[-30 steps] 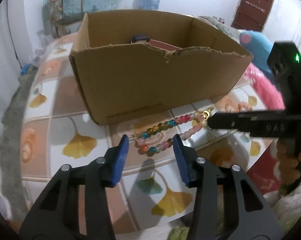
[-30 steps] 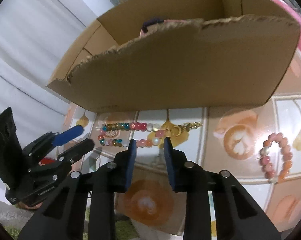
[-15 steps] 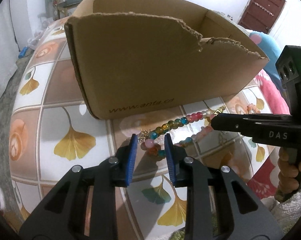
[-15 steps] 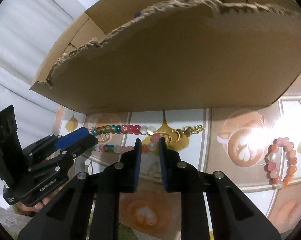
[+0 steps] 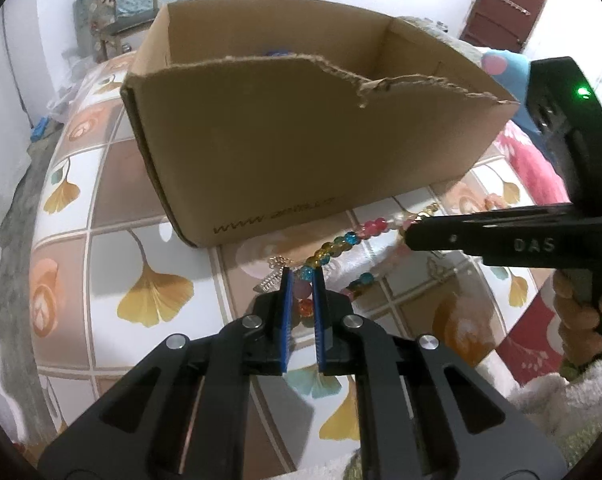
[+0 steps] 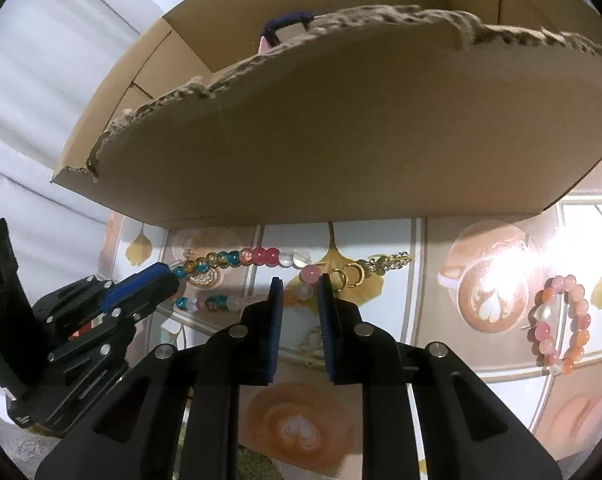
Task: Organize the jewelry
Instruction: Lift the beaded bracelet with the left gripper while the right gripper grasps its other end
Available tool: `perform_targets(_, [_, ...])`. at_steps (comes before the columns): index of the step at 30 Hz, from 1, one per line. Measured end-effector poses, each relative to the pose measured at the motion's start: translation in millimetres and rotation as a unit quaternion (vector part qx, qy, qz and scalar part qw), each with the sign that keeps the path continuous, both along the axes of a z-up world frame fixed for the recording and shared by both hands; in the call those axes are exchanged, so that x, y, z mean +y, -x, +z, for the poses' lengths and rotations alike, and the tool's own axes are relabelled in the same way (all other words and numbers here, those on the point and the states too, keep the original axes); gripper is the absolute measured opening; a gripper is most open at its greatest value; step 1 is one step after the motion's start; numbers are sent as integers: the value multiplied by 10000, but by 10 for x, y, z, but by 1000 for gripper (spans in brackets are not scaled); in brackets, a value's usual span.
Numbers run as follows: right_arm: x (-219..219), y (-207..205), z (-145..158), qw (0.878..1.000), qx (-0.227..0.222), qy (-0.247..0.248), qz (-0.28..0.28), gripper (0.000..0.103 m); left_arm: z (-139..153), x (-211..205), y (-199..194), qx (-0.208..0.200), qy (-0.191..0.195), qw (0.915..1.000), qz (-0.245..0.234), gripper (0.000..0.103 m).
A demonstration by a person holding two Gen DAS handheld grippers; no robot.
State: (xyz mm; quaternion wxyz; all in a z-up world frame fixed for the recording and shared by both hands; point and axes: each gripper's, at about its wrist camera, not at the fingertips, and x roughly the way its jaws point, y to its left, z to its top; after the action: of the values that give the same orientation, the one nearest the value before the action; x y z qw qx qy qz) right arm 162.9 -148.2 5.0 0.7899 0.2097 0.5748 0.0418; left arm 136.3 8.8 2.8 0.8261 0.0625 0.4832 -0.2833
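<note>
Left wrist view: left gripper (image 5: 301, 280) at lower centre, jaws closing, with the left end of the bead necklace (image 5: 337, 246) between the blue pads (image 5: 287, 312). A pink and an orange bead sit in the narrow gap and the pads look to be on them. The necklace lies on the worktop (image 5: 101, 264), a tile-and-ginkgo-leaf print, running from frame centre up to the right just in front of the cardboard box (image 5: 301, 148). The box is open-topped with a torn front edge and fills the upper middle. The right gripper (image 5: 411, 236) comes in from the right edge, tip on the necklace's far end by the gold chain. A hand (image 5: 585, 312) holds its grip at lower right.

Right wrist view: right gripper (image 6: 299, 292) at lower centre, jaws nearly shut with pale pink beads of the necklace (image 6: 261, 256) between the pads (image 6: 275, 320), close to the gold rings and clasp. Pad contact itself I cannot tell for certain, but the beads fill the gap. The necklace stretches left along the box (image 6: 341, 140) base as a doubled strand. The left gripper (image 6: 169, 274) at lower left has its tip on the other end. A separate pink bead bracelet (image 6: 561, 320) lies on the worktop (image 6: 381, 240) at the right, well apart from both grippers.
</note>
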Motion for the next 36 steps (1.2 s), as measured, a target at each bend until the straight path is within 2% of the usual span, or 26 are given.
perform_targets(8, [192, -103, 1, 9994, -2, 86, 339, 19, -5, 163, 30, 202, -34, 9998, -27, 9])
perform_targets(12, [270, -140, -25, 9990, -8, 116, 428, 28, 24, 257, 44, 191, -66, 9998, -70, 9])
perform_targets(18, [421, -119, -60, 9981, -50, 276, 546, 29, 44, 346, 43, 374, 107, 9992, -55, 9])
perform_targets(29, [752, -235, -141, 9932, -110, 883, 754, 29, -77, 357, -55, 627, 129, 9979, 88, 10])
perform_targets(36, [1095, -308, -241, 9839, -184, 1408, 1087, 28, -85, 275, -71, 538, -4, 9985, -51, 17])
